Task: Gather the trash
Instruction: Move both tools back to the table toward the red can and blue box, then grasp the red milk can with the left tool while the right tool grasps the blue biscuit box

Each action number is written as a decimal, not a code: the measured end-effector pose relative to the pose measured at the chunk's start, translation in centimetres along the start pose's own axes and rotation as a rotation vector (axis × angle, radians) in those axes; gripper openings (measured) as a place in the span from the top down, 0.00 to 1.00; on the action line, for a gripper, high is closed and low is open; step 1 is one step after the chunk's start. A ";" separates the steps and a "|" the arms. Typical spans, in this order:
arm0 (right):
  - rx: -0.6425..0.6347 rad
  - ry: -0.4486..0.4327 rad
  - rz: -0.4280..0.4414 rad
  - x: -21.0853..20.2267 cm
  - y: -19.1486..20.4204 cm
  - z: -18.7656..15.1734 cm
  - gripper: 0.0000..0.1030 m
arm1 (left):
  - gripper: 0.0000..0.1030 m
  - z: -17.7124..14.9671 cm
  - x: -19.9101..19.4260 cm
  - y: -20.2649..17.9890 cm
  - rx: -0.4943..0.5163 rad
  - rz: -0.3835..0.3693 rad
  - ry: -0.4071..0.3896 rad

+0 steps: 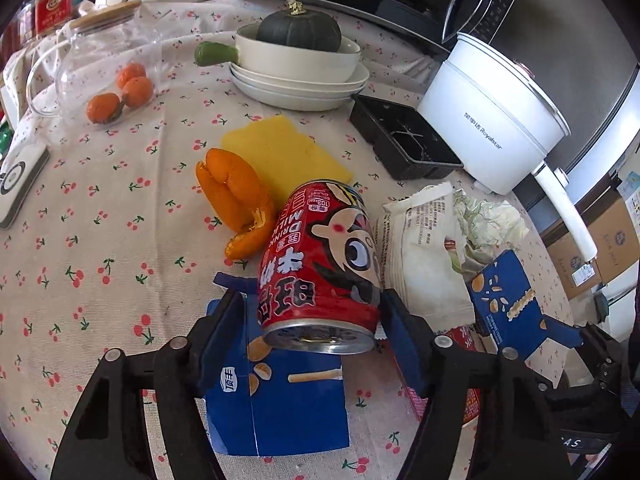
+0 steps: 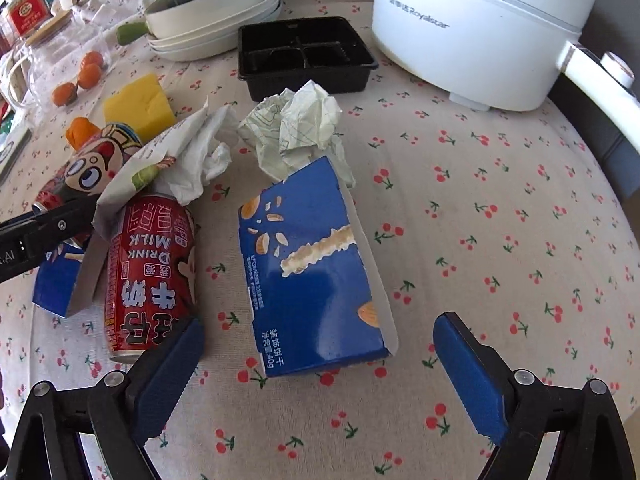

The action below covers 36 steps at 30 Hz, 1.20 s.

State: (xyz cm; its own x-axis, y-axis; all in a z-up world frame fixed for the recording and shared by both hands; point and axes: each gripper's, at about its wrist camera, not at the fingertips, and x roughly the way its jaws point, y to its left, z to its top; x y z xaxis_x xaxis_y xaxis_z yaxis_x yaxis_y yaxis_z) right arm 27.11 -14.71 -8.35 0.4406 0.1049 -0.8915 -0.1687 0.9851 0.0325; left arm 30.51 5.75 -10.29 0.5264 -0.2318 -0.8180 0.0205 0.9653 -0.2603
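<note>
A red milk drink can lies on its side on a flat blue biscuit box. My left gripper is shut on the can, a blue pad against each side. In the right wrist view a second blue biscuit box lies between the spread fingers of my right gripper, which is open with neither pad touching it. Another red can lies just beside that gripper's left finger. A white wrapper and crumpled paper sit behind. Orange peel lies left of the held can.
On the cherry-print tablecloth are a yellow sponge, a black plastic tray, a white electric pot with a long handle, stacked bowls holding a dark squash, and a glass jar with small oranges. A microwave stands behind.
</note>
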 end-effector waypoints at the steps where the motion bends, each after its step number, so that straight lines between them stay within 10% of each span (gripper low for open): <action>1: -0.006 0.005 -0.011 0.3 0.0 0.0 0.14 | 0.39 0.0 0.0 -0.1 0.009 -0.003 -0.001; 6: -0.014 0.021 -0.039 1.4 -0.5 -0.3 0.34 | 0.40 0.0 -0.7 0.3 -0.013 -0.028 -0.004; 19: -0.002 -0.019 -0.009 -3.1 -0.8 -1.6 0.34 | 0.42 -0.8 -5.2 1.5 -0.020 -0.047 -0.054; 21: -0.006 -0.025 -0.006 -4.0 -0.9 -2.1 0.34 | 0.86 -0.8 -5.9 1.8 -0.022 -0.080 -0.056; 25: -0.006 -0.031 0.002 -5.3 -0.9 -3.1 0.35 | 0.87 -1.4 -6.5 2.0 -0.003 -0.074 -0.027; 28: 0.011 -0.032 0.019 -6.0 -1.1 -3.9 0.35 | 0.76 -2.0 -6.2 2.5 -0.015 -0.064 -0.015; 32: 0.034 -0.032 0.034 -6.5 -1.8 -4.3 0.35 | 0.29 -1.8 -5.4 2.8 -0.025 -0.034 -0.028; 36: 0.060 -0.027 0.033 -6.1 -3.0 -4.3 0.35 | 0.29 -0.9 -4.0 1.9 0.014 -0.028 -0.028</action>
State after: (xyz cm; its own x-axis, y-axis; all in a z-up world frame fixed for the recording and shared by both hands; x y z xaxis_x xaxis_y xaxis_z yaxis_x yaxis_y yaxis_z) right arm 21.17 -18.86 -4.93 0.4594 0.1402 -0.8771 -0.1304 0.9874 0.0895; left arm 27.73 8.45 -7.98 0.5492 -0.2556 -0.7956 0.0472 0.9601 -0.2758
